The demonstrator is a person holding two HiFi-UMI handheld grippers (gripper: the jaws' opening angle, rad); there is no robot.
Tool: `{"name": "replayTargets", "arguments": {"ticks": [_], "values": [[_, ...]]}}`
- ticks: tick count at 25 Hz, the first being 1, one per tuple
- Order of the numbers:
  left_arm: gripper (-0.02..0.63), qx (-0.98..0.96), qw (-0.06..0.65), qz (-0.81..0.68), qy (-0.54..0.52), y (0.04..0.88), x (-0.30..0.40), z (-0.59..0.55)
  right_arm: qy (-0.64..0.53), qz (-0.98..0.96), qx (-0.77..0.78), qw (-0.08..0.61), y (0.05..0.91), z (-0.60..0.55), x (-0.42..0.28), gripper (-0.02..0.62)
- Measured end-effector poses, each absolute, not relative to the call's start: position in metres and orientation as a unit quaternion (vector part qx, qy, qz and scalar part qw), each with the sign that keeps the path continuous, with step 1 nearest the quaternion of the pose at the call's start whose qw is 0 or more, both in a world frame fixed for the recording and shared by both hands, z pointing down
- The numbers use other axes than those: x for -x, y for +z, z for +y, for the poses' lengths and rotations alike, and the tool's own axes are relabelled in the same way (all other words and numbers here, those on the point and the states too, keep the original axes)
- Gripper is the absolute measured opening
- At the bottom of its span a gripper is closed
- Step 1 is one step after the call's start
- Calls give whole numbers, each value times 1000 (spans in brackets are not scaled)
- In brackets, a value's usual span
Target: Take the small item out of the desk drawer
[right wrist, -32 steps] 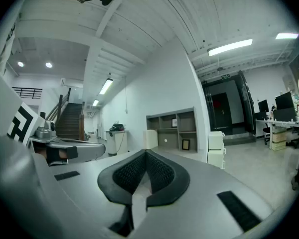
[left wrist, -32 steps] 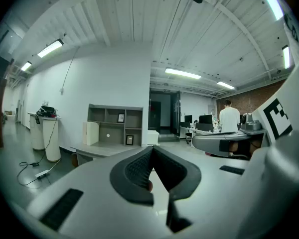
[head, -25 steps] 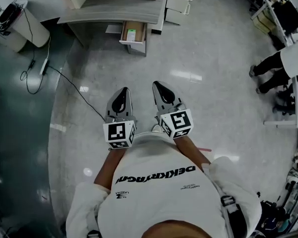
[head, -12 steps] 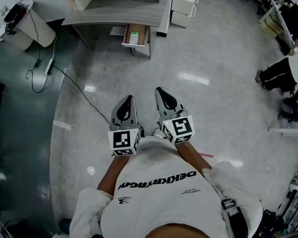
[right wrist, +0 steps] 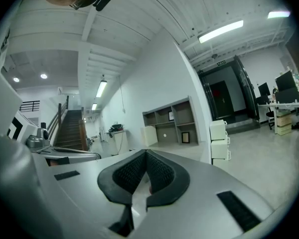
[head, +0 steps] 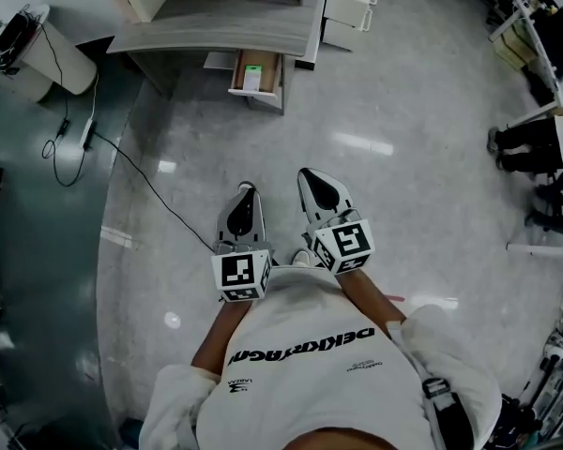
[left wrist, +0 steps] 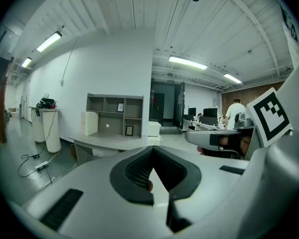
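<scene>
The left claw (head: 248, 188) has its dark pads pressed together at the tips with nothing between them, and the right claw (head: 309, 172) just beside it at 3 o'clock is closed the same way and also empty. Both point away from the person toward 12 o'clock, side by side over the pale speckled floor (head: 394, 204), each with its marker cube (head: 241, 275) at the rear against the person's white shirt (head: 310, 364). Well apart from the claws, at 12 o'clock in the head view, a drawer (head: 259, 91) stands pulled open from under a grey tabletop (head: 216, 17). The small item (head: 252, 69), pale with a green patch, lies inside the drawer, untouched. At 1 o'clock from the drawer stand white cabinets (head: 349, 3), and on the tabletop's far edge rises a shelf unit (left wrist: 114, 116), seen at 11 o'clock in the left gripper view. At 10 o'clock from the claws a black cable (head: 131, 162) trails across the floor toward a white pedestal (head: 52, 54) that stands on a darker green strip of floor. At 2 o'clock, near the frame's edge, another person's legs (head: 535, 143) show beside a desk.
</scene>
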State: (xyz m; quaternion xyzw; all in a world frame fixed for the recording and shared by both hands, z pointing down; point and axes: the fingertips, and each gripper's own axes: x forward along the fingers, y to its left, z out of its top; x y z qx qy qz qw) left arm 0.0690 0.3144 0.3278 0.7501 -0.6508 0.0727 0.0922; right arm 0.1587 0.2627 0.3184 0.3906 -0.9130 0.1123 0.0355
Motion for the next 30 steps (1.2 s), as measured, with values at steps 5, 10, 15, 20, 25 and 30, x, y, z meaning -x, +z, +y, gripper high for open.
{"name": "replayTargets", "arguments": {"ticks": [5,10,15,20,25,30], "values": [[15,-754,93,-647,65,334,-41,255,104,-910,-399,40,322,203,-133,31],[15,-760,99,-639,63,331,-3,178,103,-907,-406,47,318,135,-97,31],[15,-776,101,-619,63,323,29,115,102,-896,-428,57,311,82,-64,31],[15,-786,105,-606,66,318,60,58,100,-889,-443,57,304,34,-33,31],[15,-798,110,-589,71,321,81,17,108,-879,-461,58,307,-5,-12,31],[15,-810,119,-570,71,326,94,-16,111,-870,-476,64,309,-32,2,31]]}}
